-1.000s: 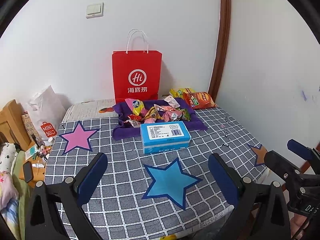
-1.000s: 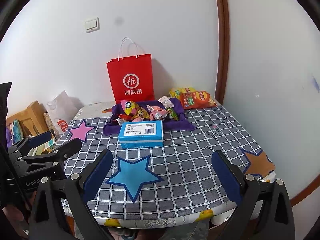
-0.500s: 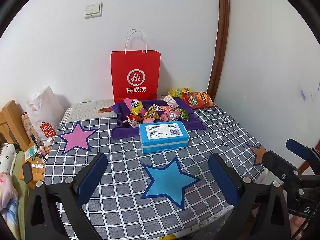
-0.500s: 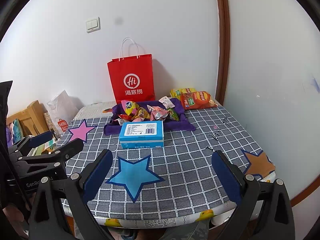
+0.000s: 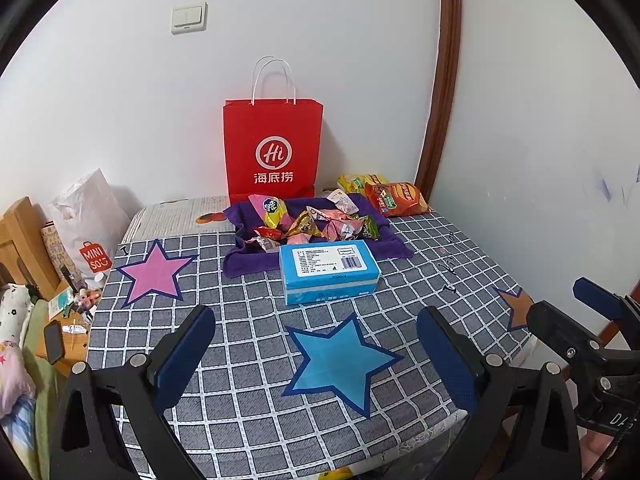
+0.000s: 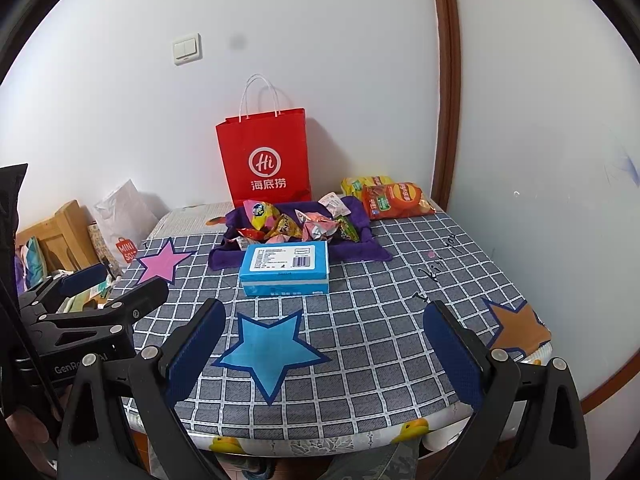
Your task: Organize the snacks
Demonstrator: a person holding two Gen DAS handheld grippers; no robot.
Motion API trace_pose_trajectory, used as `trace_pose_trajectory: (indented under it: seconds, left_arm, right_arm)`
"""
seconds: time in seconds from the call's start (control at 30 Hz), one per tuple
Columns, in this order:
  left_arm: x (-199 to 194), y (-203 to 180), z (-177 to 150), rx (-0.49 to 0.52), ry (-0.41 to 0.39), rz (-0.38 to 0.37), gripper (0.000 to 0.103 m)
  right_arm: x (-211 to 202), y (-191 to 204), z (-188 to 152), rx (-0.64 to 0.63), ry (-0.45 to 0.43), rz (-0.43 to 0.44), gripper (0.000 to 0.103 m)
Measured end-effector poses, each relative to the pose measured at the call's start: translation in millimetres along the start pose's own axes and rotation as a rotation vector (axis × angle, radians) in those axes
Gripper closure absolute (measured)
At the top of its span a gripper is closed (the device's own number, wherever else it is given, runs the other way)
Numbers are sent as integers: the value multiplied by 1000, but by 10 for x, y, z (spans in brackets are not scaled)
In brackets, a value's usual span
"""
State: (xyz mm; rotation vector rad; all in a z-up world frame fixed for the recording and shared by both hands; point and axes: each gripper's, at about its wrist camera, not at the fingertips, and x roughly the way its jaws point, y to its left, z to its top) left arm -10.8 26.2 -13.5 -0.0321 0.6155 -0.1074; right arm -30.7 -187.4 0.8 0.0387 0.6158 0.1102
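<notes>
Snack packets (image 5: 316, 224) heaped in purple cloth tray (image 5: 394, 246), blue box (image 5: 328, 270) beside; left gripper (image 5: 316, 354), right gripper (image 6: 324, 350) both agape, empty

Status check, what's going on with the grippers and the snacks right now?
Left gripper and right gripper open, empty, short of the table. Snacks piled on purple cloth. Blue box sits in front.

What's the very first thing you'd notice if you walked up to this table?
The bright red paper bag standing against the wall at the back of the table. Right in front of it sits a purple cloth tray heaped with colourful snack packets, with a blue box just in front. Big paper stars lie on the checked tablecloth, the blue star nearest.
</notes>
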Motion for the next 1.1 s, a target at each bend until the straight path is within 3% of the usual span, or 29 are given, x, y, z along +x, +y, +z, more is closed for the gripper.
trace_pose_trajectory:
  seconds: [1.1]
  left_arm:
    - [-12,49,18,-7,-13,3,1]
  right_arm:
    - [-41,39,-12,-9,-19,28,5]
